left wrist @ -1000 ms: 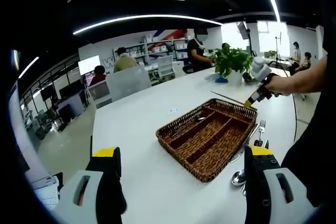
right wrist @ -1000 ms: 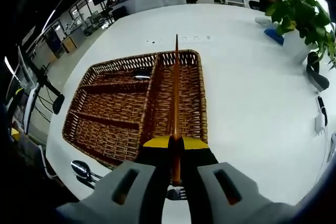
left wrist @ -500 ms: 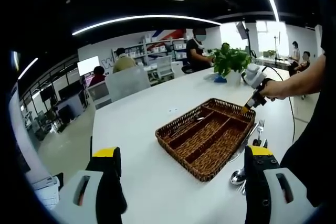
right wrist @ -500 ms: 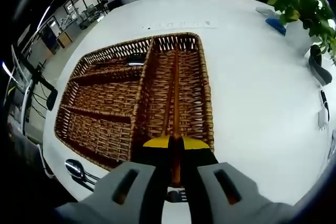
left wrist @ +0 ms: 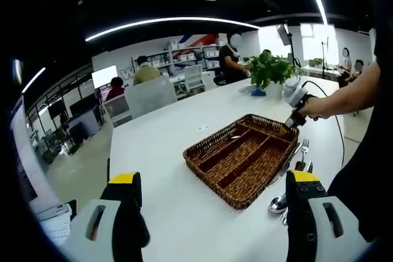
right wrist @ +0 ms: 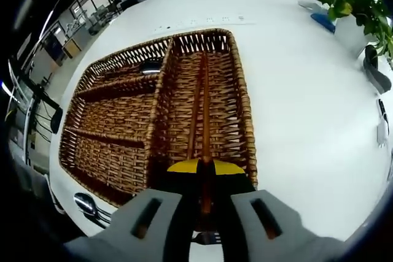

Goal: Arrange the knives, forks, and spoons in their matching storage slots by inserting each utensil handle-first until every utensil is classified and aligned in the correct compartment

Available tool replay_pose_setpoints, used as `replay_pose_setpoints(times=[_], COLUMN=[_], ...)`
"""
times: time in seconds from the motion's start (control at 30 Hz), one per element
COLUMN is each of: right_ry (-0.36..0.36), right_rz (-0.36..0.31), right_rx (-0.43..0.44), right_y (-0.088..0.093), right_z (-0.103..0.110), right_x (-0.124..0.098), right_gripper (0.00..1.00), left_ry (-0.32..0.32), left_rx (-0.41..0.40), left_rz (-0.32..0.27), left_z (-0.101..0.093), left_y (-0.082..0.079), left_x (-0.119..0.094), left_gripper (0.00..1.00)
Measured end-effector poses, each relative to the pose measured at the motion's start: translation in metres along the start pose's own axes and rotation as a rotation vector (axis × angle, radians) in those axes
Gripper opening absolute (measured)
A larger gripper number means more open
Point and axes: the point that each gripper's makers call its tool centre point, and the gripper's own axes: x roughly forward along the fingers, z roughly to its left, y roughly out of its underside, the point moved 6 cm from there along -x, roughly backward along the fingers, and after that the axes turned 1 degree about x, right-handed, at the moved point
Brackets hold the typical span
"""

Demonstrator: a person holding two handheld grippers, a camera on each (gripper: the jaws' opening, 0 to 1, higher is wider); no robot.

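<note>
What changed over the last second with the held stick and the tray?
The right gripper, still shut on the chopstick, lowered it from above the tray into the long compartment, beside another chopstick. The left gripper stayed open; the spoon and fork stayed on the table.

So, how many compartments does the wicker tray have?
4. One long compartment runs ahead of the right gripper, which holds a brown stick in it; three shorter ones lie beside it: far, middle, near. None seems hidden.

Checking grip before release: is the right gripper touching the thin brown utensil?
Touching. The right gripper view shows the right gripper shut on the brown utensil.
</note>
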Motion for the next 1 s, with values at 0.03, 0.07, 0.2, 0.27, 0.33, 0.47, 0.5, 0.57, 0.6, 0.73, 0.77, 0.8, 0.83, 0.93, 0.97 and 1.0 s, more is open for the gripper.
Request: replay_pose_setpoints(times=[0.03,0.07,0.2,0.27,0.33,0.47,0.5,0.57,0.6,0.73,0.77,0.8,0.83,0.93,0.97,1.0], right_ry=[0.0,0.001,0.01,0.03,0.016,0.023,0.022,0.015,0.004,-0.016,-0.016,-0.016,-0.02,-0.06,-0.065,-0.069], right_rz=[0.001,0.004,0.016,0.023,0.013,0.013,0.011,0.002,0.005,-0.009,-0.015,-0.022,-0.036,-0.081,-0.094,-0.124], right_rx=[0.0,-0.002,0.005,-0.041,-0.029,-0.043,-0.064,-0.12,-0.114,-0.114,-0.112,-0.115,-0.118,-0.122,-0.128,-0.139], right_y=[0.0,0.001,0.004,0.006,0.008,0.011,0.012,0.013,0.013,0.01,0.009,0.008,0.007,0.0,-0.001,-0.006], right_z=[0.0,0.0,0.001,0.003,0.005,0.008,0.009,0.009,0.011,0.01,0.01,0.01,0.009,0.012,0.013,0.013], right_x=[0.001,0.002,0.007,0.01,0.012,0.01,0.01,0.009,0.009,0.008,0.008,0.007,0.006,-0.001,-0.002,-0.005], right_gripper=[0.04,0.04,0.04,0.04,0.04,0.05,0.05,0.05,0.05,0.11,0.15,0.19,0.25,0.29,0.3,0.32], left_ry=[-0.001,-0.003,-0.002,0.002,0.005,0.007,0.008,0.007,0.007,0.006,0.006,0.006,0.006,0.006,0.006,0.007], left_rx=[0.0,0.0,-0.001,0.0,0.002,0.003,0.003,0.006,0.008,0.007,0.006,0.006,0.006,0.006,0.007,0.007], left_rz=[0.0,0.001,0.001,0.002,0.003,0.001,0.003,0.008,0.008,0.007,0.008,0.007,0.005,0.001,0.001,0.001], left_z=[0.0,0.0,-0.002,-0.004,-0.005,-0.007,-0.007,-0.008,-0.007,-0.007,-0.008,-0.008,-0.008,-0.009,-0.009,-0.01], left_y=[0.0,0.0,0.0,0.001,0.001,0.0,0.001,0.002,0.002,0.002,0.002,0.002,0.001,0.0,-0.001,-0.001], left_x=[0.0,-0.001,0.0,0.001,0.002,0.002,0.002,0.002,0.001,0.001,0.001,0.001,0.001,0.002,0.002,0.002], left_gripper=[0.99,0.99,0.99,0.99,0.99,0.99,0.99,0.99,0.99,0.99,0.99,0.99,0.99,0.99,0.99,0.99])
